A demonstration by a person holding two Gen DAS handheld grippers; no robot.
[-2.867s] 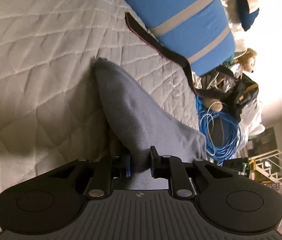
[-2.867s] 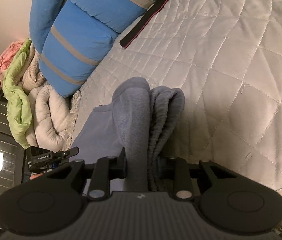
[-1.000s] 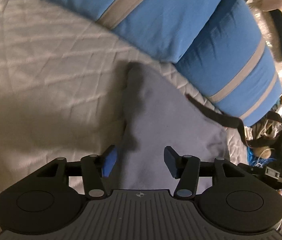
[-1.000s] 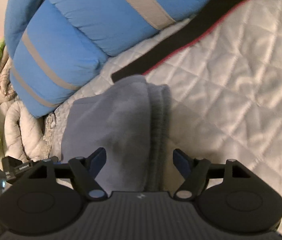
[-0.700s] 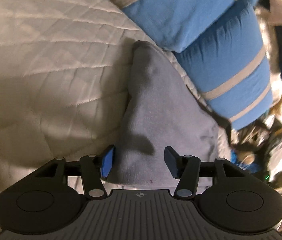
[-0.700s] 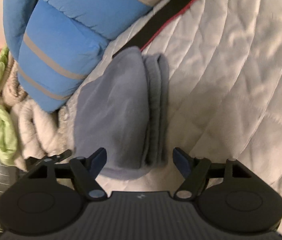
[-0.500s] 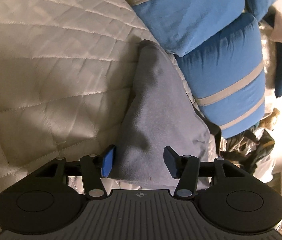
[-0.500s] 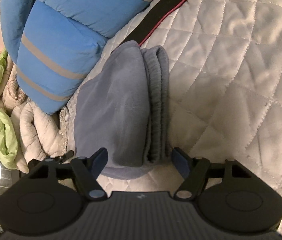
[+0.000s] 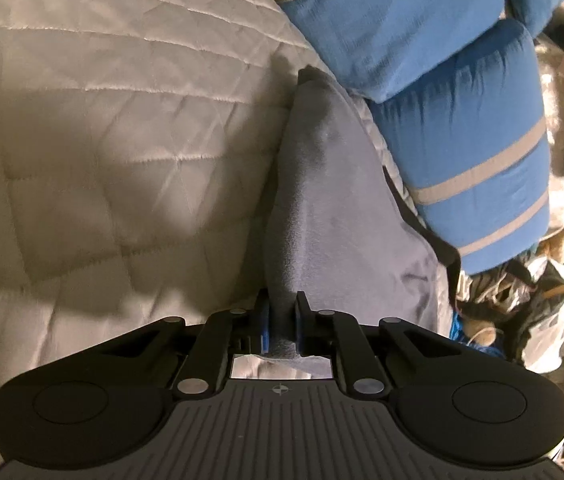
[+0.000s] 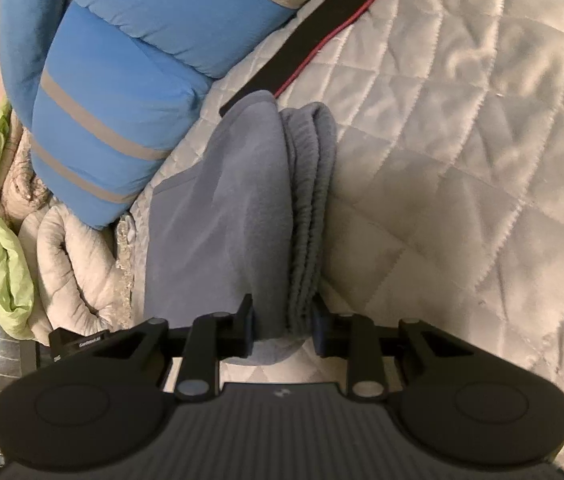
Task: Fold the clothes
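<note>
Both claws, spread wide half a second ago, are closing on the folded grey garment [image 10: 241,216] lying on the quilted bed [image 9: 101,140] beside the blue bedding [image 10: 121,80]. Left claw [image 9: 282,326] pinches one thin edge; right claw [image 10: 284,326] squeezes the stacked, ribbed layers, seen only from its camera.

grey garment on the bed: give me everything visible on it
The grey garment looks like soft fleece, folded into a long, narrow bundle with a ribbed, stacked edge along one side. It lies on the white quilted bedcover, its far end against the blue bedding roll and over a black strap. The left gripper and right gripper are closing on its near end, pads pressing the cloth. What type of garment it is cannot be told.
</note>
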